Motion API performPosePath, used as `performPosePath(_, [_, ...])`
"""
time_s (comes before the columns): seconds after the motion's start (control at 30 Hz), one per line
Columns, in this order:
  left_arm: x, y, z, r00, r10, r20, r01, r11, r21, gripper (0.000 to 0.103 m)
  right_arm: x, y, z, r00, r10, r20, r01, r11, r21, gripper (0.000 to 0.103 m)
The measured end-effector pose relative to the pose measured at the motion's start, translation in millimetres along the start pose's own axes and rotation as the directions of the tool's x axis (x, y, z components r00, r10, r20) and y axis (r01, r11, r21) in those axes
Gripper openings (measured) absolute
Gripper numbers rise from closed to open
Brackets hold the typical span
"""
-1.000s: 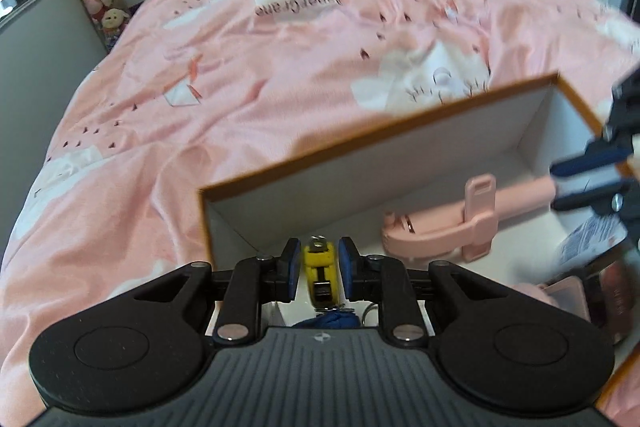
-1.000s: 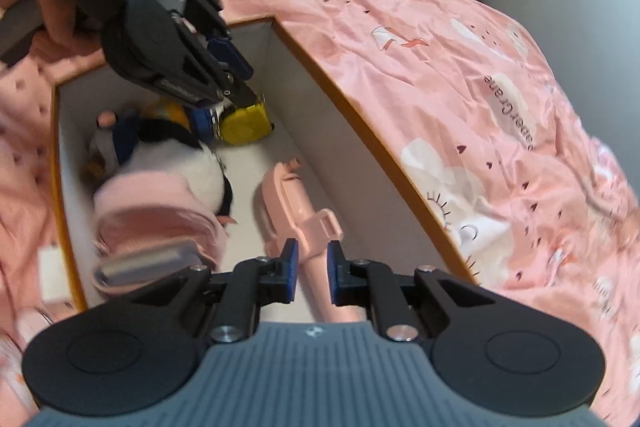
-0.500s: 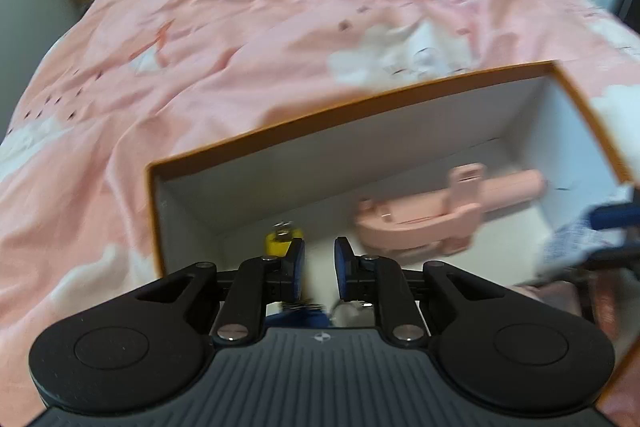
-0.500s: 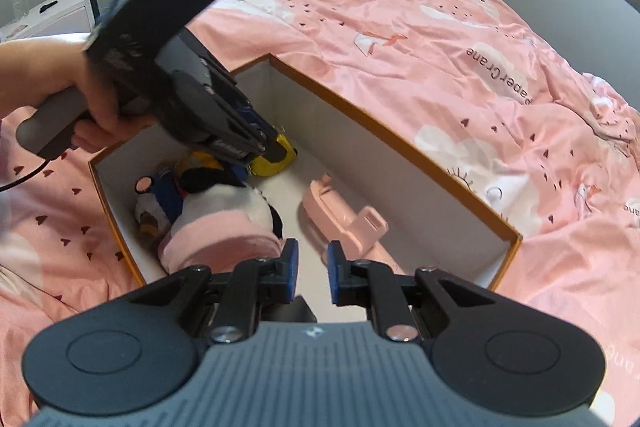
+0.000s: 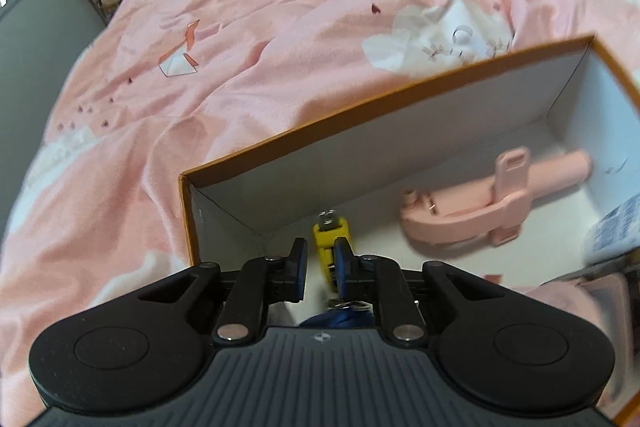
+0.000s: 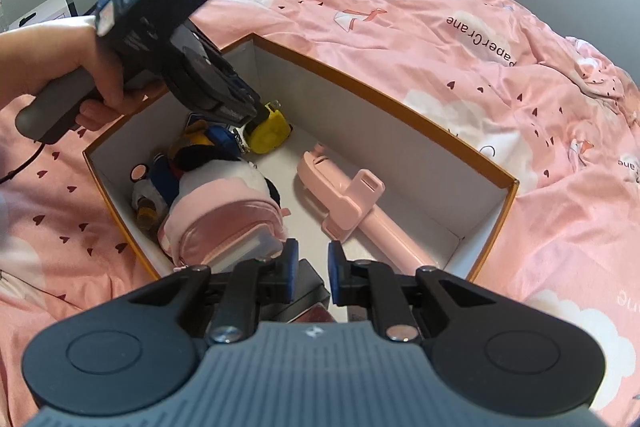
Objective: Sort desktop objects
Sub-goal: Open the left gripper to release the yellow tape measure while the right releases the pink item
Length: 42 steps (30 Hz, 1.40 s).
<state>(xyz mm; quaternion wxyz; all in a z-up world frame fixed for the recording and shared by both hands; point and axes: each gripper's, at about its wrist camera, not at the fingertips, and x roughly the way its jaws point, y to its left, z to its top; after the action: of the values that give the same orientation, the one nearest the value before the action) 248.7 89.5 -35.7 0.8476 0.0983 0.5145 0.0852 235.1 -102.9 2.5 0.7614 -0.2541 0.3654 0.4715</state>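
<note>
Two grippers worked over the box (image 6: 404,115) on the bed (image 6: 460,39). Left gripper (image 5: 320,263) was closed, empty, above the yellow tape measure (image 6: 270,131) in the far corner. Right gripper (image 6: 309,273) was nearly together, empty, near the pink selfie stick (image 6: 348,203).

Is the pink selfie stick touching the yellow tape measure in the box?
Apart. The right wrist view shows white box floor between the pink selfie stick and the yellow tape measure.
</note>
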Motion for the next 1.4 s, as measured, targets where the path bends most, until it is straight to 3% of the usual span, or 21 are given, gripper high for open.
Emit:
performPosePath(0.07, [1.9,-9.9,-1.1,0.994,0.112,0.009,-0.112,0.991,0.079,0.017,-2.7,1.1,-1.0,1.0,0.0,0.002,0.0,1.0,0.001,0.016])
performPosePath(0.13, [6.2,-14.0,-3.1,0.985,0.172,0.01,-0.172,0.977,0.123,0.016,-4.4,2.5,-1.8,1.0,-0.001,0.002,0.001,1.0,0.001,0.016])
performPosePath(0.27, [5.0,-15.6,-6.5,0.985,0.172,0.026,-0.174,0.973,0.15,0.016,-5.4,3.9,-3.6,1.0,0.005,0.006,-0.005,1.0,-0.003,0.019])
performPosePath(0.43, [-9.7,-0.9,-6.2,0.997,0.063,0.049,-0.066,0.997,0.042,0.016,-6.0,4.4,-6.6,1.0,0.016,0.01,-0.016,1.0,0.013,0.019])
performPosePath(0.67, [-8.9,-4.6,-8.4,0.993,0.108,0.049,-0.112,0.989,0.1,0.016,-5.4,8.0,-7.0,0.999,0.033,0.01,-0.033,0.999,0.031,0.019])
performPosePath(0.73, [-12.3,-3.1,-9.7,0.995,0.069,0.077,-0.076,0.994,0.083,0.016,-5.5,9.6,-6.9,0.999,0.035,0.012,-0.035,0.999,0.034,0.019])
performPosePath(0.83, [-22.1,0.3,-8.7,0.992,-0.048,0.115,0.045,0.999,0.029,0.016,-6.6,11.1,-7.7,0.999,0.038,0.012,-0.039,0.999,0.034,0.019])
performPosePath(1.07, [-17.2,-9.2,-2.4,0.979,-0.195,0.065,0.194,0.981,0.031,0.016,-5.8,11.4,-9.0,0.999,0.033,0.007,-0.034,0.998,0.044,0.019])
performPosePath(1.27, [13.0,-14.6,-3.3,0.965,-0.263,-0.011,0.261,0.963,-0.068,0.016,-2.5,11.8,-11.1,0.999,0.041,-0.003,-0.04,0.997,0.063,0.019])
performPosePath(1.4, [24.7,-25.1,-1.6,0.967,-0.251,-0.045,0.249,0.967,-0.045,0.016,-1.3,12.3,-12.6,0.999,0.045,-0.012,-0.044,0.997,0.06,0.02])
